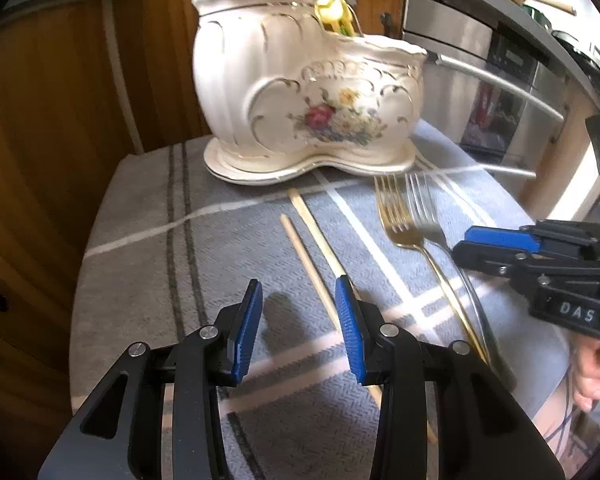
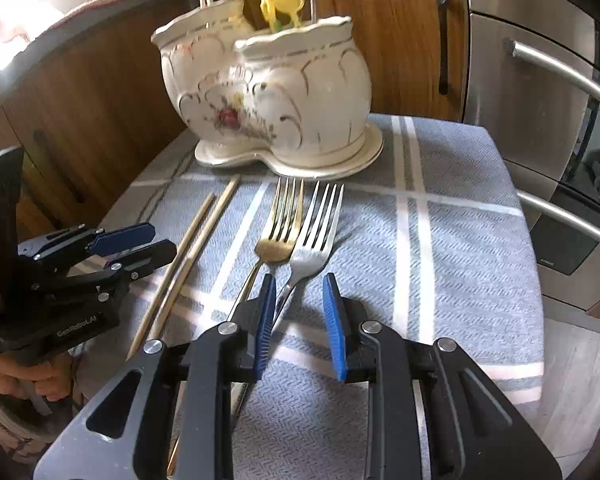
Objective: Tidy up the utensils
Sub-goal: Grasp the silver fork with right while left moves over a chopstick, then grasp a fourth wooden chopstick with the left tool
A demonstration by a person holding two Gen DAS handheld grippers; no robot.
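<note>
A white floral ceramic holder point(image 1: 300, 92) point(image 2: 268, 96) stands at the back of the table, with chopsticks, a yellow utensil point(image 2: 282, 6) and a metal handle in it. Two wooden chopsticks point(image 1: 316, 256) point(image 2: 188, 256), a gold fork point(image 1: 400, 216) point(image 2: 280, 224) and a silver fork point(image 1: 428, 216) point(image 2: 316, 232) lie on the cloth. My left gripper point(image 1: 298, 294) is open and empty over the chopsticks. My right gripper point(image 2: 299, 286) is open and empty above the silver fork's handle; it also shows in the left wrist view point(image 1: 496, 246).
A grey-blue striped cloth point(image 2: 460, 240) covers the small table. Wooden cabinets point(image 1: 60, 120) stand behind and to the left. A steel oven with bar handles point(image 2: 540, 92) is to the right. A glass rim point(image 1: 476, 304) lies by the fork handles.
</note>
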